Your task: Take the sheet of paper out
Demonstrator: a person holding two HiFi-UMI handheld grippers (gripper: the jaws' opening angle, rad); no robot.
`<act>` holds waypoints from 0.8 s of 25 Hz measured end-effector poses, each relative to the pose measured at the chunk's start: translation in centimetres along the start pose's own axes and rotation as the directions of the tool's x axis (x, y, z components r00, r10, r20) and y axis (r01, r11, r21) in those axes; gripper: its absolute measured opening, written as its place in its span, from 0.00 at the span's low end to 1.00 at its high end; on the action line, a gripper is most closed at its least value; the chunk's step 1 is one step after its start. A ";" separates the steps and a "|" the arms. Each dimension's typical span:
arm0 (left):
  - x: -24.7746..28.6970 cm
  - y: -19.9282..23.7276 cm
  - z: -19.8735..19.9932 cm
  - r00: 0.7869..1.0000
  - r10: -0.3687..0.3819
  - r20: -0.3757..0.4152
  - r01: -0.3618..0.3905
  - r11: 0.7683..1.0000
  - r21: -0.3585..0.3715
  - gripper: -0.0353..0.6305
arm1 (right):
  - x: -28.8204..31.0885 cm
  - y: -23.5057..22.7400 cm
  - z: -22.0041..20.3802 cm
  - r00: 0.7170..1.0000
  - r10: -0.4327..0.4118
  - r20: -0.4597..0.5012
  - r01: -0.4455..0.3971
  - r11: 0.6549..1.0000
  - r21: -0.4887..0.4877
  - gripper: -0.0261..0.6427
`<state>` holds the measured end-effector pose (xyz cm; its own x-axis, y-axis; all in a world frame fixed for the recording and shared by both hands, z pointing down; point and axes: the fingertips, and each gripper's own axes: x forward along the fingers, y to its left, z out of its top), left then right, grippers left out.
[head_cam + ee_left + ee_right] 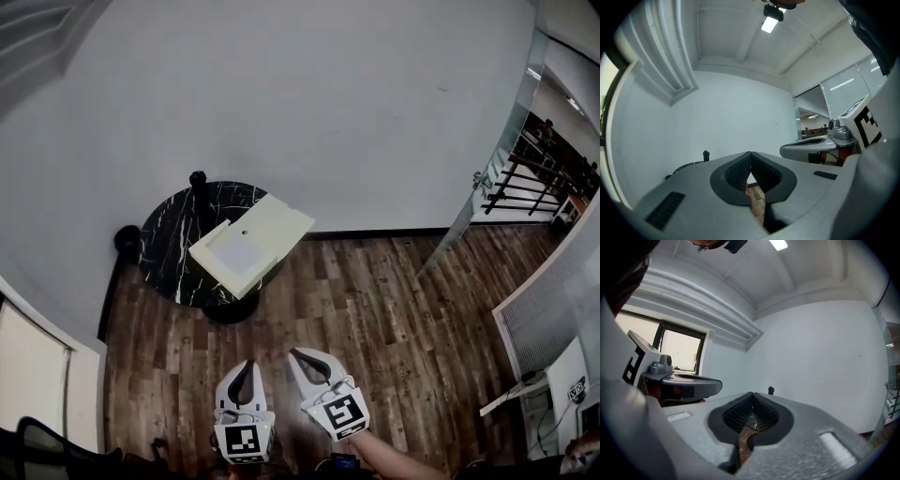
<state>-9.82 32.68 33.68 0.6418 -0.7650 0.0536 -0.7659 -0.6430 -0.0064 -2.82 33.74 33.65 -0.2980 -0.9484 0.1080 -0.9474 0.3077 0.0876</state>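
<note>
Left tongs (247,364), right tongs (294,353) side by side, both closed, empty.

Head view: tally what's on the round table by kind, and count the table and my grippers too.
Round black marble table: 1
Pale yellow flat box on it: 1
Small black upright object at the table's far edge: 1
Grippers: 2, left gripper and right gripper
Total: 5

Left gripper (750,154) jaws stood closed tip to tip, nothing between, white wall (740,117) ahead, ceiling light (769,23) lit above.
</note>
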 end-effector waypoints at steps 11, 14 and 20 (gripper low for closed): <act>5.4 11.7 -1.3 0.998 -0.044 -0.046 0.045 0.999 0.027 0.06 | 10.6 -3.1 -0.4 0.995 -0.058 -0.079 0.054 0.997 -0.051 0.04; 6.0 14.7 -2.1 0.997 -0.049 -0.053 0.050 0.998 0.032 0.06 | 12.5 -3.4 -0.9 0.995 -0.044 -0.085 0.039 0.997 -0.060 0.04; 8.1 18.1 -2.9 0.997 -0.050 -0.059 0.050 0.999 0.013 0.06 | 14.7 -4.4 -2.1 0.994 -0.023 -0.105 0.018 0.999 -0.051 0.04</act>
<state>-18.57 14.92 36.92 0.6756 -0.7287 0.1122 -0.7319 -0.6812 -0.0169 -2.81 18.56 36.97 -0.2624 -0.9420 0.2092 -0.9454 0.2944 0.1397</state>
